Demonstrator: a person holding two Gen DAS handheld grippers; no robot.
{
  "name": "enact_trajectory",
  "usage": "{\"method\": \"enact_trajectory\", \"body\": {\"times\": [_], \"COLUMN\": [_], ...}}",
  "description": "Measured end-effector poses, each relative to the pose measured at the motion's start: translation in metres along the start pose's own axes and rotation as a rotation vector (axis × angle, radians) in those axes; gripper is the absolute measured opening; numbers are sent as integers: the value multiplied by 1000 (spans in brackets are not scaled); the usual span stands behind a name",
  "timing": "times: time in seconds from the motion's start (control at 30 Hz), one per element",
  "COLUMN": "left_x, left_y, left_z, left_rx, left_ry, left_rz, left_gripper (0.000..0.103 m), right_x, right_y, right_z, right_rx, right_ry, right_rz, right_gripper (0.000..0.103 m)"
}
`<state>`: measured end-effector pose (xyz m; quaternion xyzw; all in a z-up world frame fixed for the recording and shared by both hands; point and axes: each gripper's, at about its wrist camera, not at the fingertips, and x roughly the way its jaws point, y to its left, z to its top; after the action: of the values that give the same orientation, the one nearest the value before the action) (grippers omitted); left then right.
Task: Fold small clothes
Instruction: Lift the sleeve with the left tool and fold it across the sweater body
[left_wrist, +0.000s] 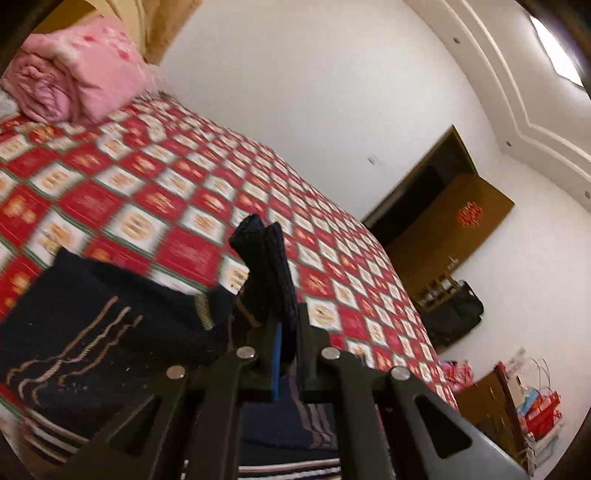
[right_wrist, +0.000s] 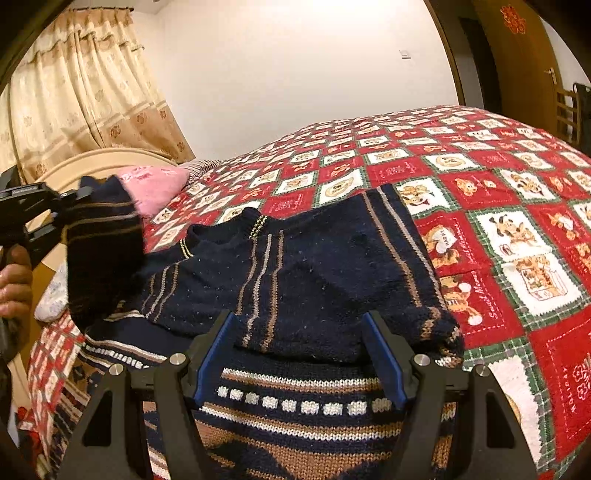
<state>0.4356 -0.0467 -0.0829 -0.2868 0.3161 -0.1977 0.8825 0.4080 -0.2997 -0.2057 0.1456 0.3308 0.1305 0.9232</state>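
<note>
A navy knitted sweater (right_wrist: 314, 266) with tan and white stripes lies spread on the red checked quilt (right_wrist: 517, 221). My right gripper (right_wrist: 299, 354) stands open low over its lower half, and a folded edge of the knit lies between the blue pads (right_wrist: 384, 365) without being pinched. At the far left my left gripper (right_wrist: 79, 195) is shut on the sweater's striped sleeve (right_wrist: 103, 251), which hangs lifted above the bed. In the left wrist view the left gripper (left_wrist: 290, 314) pinches the dark sleeve cuff (left_wrist: 269, 266), which sticks up between its fingers. The sweater body (left_wrist: 92, 314) lies to the left.
A pink folded blanket (left_wrist: 81, 81) sits at the head of the bed, by a cream headboard (right_wrist: 74, 166) and beige curtains (right_wrist: 74, 92). A brown door (left_wrist: 443, 229), a dark bag (left_wrist: 458, 310) and a cluttered low cabinet (left_wrist: 517, 398) stand beyond the bed's far side.
</note>
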Motion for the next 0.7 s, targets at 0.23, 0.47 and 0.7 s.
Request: {"method": "enact_trajectory", "body": {"times": [0.23, 0.47, 0.7], "left_x": [43, 55, -2], "left_y": [-45, -71, -72], "left_z": [-44, -72, -79], "left_rx": [131, 255, 510], "left_ry": [56, 175, 61], "left_rz": [41, 7, 71], "left_gripper": [7, 26, 72], "right_x": [0, 0, -1], "right_y": [-6, -9, -13], "right_z": [0, 0, 0], "right_rx": [30, 47, 66], "right_ry": [1, 2, -8], "right_rz": [22, 34, 44], "right_gripper": [71, 71, 71]}}
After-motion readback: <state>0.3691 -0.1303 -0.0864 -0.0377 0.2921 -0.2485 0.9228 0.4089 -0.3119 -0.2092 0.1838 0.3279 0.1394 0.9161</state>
